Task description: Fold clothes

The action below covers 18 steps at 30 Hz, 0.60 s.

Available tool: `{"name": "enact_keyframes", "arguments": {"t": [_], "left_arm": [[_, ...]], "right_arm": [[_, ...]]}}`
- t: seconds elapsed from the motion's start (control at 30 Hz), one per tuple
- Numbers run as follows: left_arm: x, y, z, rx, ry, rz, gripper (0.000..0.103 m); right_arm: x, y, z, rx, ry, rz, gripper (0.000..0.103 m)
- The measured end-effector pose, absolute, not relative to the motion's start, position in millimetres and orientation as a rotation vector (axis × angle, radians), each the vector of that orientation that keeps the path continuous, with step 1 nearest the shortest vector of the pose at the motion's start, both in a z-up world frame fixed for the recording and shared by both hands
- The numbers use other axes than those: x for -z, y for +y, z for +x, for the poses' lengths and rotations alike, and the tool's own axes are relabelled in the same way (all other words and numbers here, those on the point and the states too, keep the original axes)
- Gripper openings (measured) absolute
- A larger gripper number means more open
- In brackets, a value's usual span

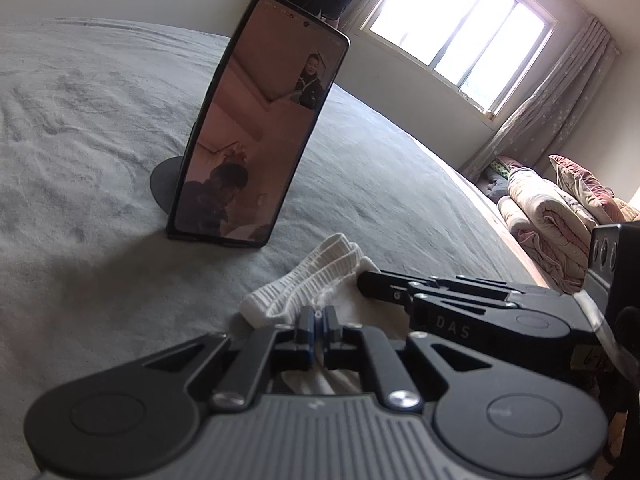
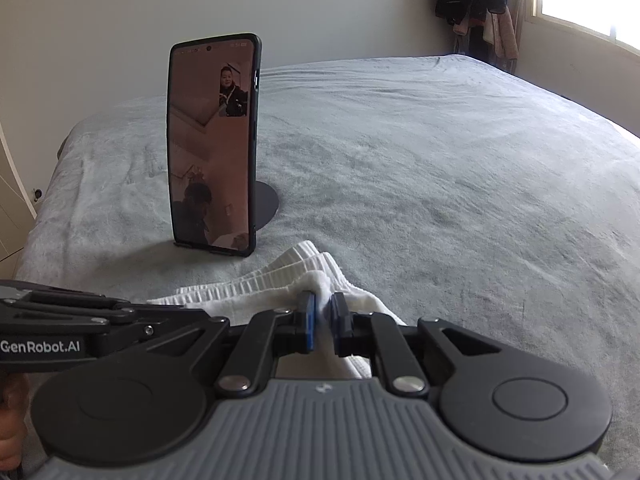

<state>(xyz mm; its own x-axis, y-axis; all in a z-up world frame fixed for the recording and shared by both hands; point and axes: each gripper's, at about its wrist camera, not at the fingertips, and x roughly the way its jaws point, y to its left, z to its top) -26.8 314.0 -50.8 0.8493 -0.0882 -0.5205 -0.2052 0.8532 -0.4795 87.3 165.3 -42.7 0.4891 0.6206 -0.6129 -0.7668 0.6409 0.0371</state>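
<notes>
A small white garment (image 1: 308,284) with ribbed elastic bands lies bunched on the grey bed cover (image 1: 80,128), just in front of both grippers. My left gripper (image 1: 319,322) is shut on a fold of its cloth. My right gripper (image 2: 323,312) is shut on another fold of the same white garment (image 2: 280,280). The right gripper (image 1: 384,284) shows from the side in the left wrist view, close beside the left one. The left gripper's body shows at the left of the right wrist view, its fingertips hidden.
A phone (image 1: 256,128) stands upright on a round black stand (image 1: 168,184) just beyond the garment; it also shows in the right wrist view (image 2: 212,144). Folded quilts (image 1: 560,216) lie at the right, under a window (image 1: 460,28). Dark clothes (image 2: 476,4) hang in the corner.
</notes>
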Motion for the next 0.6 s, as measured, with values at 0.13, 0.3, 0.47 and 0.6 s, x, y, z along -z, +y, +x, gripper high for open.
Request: {"name": "enact_keyframes", "arguments": {"t": [0.13, 0.3, 0.47, 0.6], "left_arm": [[43, 312, -31, -0.086, 0.522, -0.523, 0.022], [33, 299, -30, -0.043, 0.470, -0.455, 0.033], [37, 282, -20, 0.053, 0.497, -0.383, 0.034], [44, 279, -10, 0.072, 0.550, -0.378, 0.034]], "right_arm": [[29, 161, 90, -0.820, 0.613, -0.273, 0.017], [11, 128, 92, -0.770, 0.620, -0.247, 0.033], [3, 68, 87, -0.708, 0.685, -0.192, 0.033], [3, 11, 80, -0.639, 0.746, -0.151, 0.035]]}}
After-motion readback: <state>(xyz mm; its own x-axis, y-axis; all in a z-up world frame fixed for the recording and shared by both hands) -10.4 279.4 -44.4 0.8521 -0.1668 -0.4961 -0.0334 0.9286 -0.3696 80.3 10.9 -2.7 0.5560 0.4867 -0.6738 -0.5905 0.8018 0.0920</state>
